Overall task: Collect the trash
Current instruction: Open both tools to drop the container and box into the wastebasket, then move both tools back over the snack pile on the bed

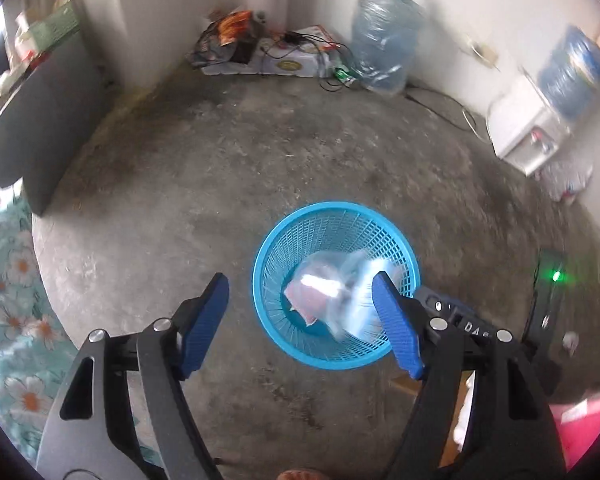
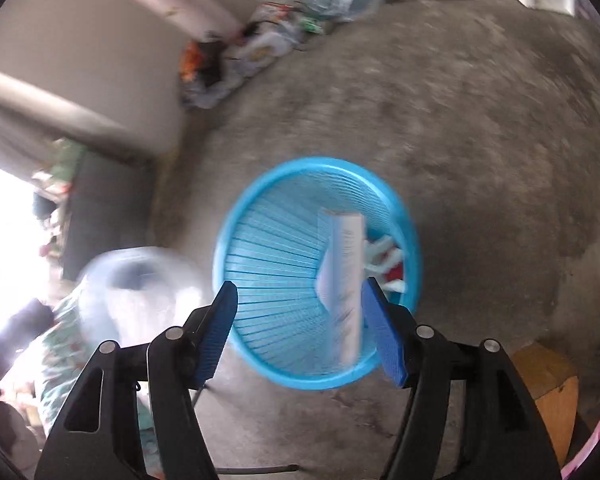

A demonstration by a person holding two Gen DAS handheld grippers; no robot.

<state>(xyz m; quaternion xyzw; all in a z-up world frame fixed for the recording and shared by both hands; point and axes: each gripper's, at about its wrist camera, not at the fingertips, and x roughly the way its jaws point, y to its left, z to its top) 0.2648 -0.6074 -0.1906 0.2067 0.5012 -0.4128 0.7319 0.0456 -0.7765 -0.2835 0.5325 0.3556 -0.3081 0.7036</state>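
A blue mesh basket (image 1: pixel 276 252) stands on the concrete floor. In the left wrist view a blurred clear plastic wrapper (image 1: pixel 332 292) with something red under it lies inside it. My left gripper (image 1: pixel 300 320) is open and empty above the basket's near rim. In the right wrist view the basket (image 2: pixel 260 264) sits just ahead of my right gripper (image 2: pixel 300 328), which is open. A blurred white printed packet (image 2: pixel 346 280) is in mid-air over the basket, close to the right finger (image 2: pixel 384 332), touching neither pad clearly. Red and white scraps (image 2: pixel 388 260) lie in the basket.
Large water bottle (image 1: pixel 384 40) and cable clutter (image 1: pixel 268 48) at the far wall. White dispenser (image 1: pixel 528 132) at right. Dark cabinet (image 1: pixel 40 120) and floral mat (image 1: pixel 8 300) at left. A wooden block (image 2: pixel 548 384) lies at right. A blurred clear bag (image 2: pixel 136 292) is at left.
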